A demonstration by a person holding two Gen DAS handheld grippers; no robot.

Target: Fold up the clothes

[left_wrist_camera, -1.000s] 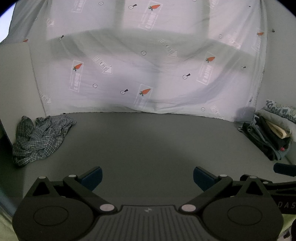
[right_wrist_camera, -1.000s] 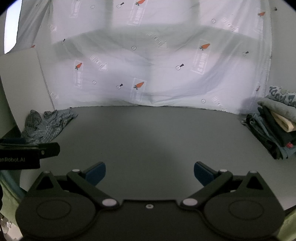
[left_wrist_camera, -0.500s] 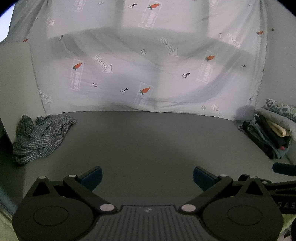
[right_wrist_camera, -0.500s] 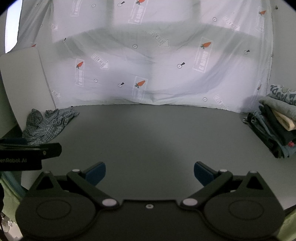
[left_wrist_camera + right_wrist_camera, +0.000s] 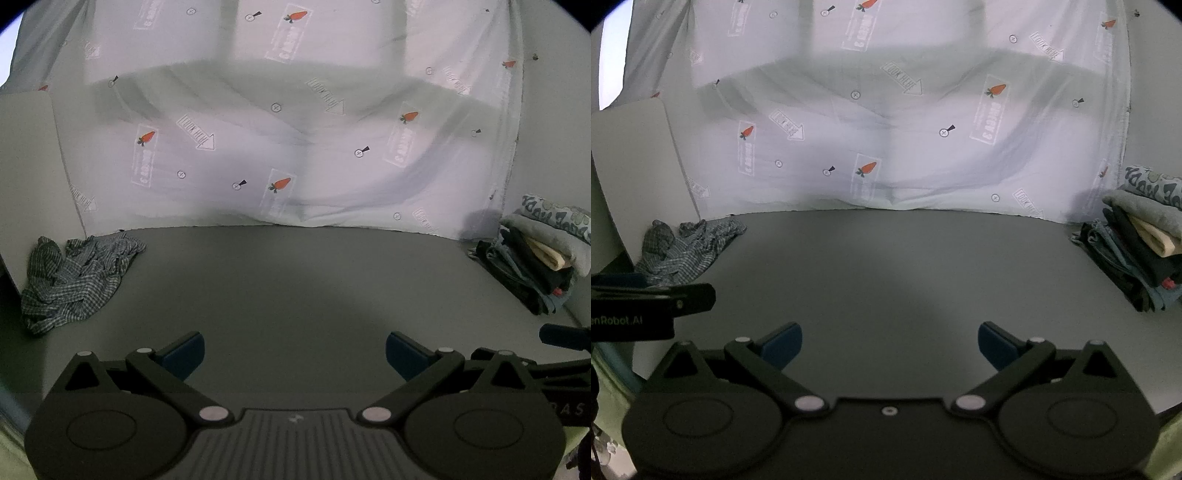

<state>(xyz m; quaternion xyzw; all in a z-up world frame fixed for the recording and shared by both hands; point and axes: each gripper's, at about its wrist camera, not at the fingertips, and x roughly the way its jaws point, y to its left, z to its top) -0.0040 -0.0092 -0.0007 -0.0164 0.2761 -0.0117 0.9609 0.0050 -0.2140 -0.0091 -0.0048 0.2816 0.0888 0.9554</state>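
At the table's (image 5: 295, 295) far-left corner, a checked garment (image 5: 75, 275), perhaps a shirt, lies crumpled.

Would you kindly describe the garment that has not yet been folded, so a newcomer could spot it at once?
Start from the grey table in front of the carrot-printed sheet. At its far left corner, beside a pale upright panel, lies the checked shirt. It is a crumpled heap in small grey-and-white checks, unlike the neat stack of folded clothes at the far right.

Twin low wrist views across the same table (image 5: 295, 280), toward the backdrop sheet (image 5: 886, 147).
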